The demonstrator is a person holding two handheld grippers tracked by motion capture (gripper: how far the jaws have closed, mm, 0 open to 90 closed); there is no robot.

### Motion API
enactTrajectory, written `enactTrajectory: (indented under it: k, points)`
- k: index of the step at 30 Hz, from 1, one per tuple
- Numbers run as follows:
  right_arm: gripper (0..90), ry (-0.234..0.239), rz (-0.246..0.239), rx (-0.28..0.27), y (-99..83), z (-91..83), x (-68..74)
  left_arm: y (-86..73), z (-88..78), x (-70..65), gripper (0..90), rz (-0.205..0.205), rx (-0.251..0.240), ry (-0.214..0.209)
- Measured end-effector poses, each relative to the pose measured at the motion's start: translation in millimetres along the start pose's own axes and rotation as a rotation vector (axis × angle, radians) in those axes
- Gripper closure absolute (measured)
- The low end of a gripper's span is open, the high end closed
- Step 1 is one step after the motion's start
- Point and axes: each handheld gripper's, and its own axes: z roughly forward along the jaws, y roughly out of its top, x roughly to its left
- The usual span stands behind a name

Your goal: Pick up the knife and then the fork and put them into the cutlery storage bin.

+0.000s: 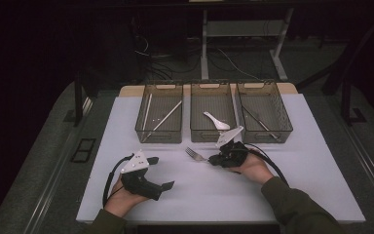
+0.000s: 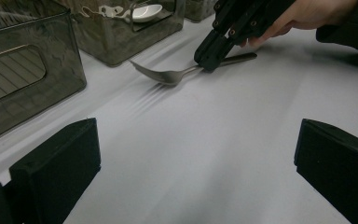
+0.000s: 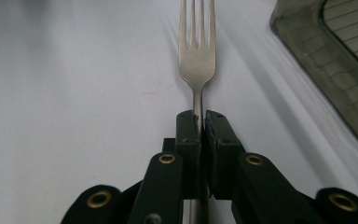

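A metal fork lies on the white table in front of the middle bin. My right gripper is shut on the fork's neck, with the tines pointing left. In the right gripper view both pads clamp the fork at the gripper tip. The left gripper view shows the fork low over the table, pinched by the right gripper. My left gripper rests at the front left, jaws wide apart with nothing between them, as its own view shows.
Three clear bins stand in a row at the back: the left bin holds chopsticks, the middle bin a white spoon, the right bin metal cutlery. Bare tabletop lies between my hands.
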Motion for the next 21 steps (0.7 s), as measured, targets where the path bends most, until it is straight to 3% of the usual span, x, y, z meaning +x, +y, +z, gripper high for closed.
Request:
enactTrajectory:
  k: [21]
  points:
    - [84.3,0.007,0.078,-0.123,4.3,-33.1,-7.7,0.3,0.5,-0.3,0.0,0.004,0.002,-0.001]
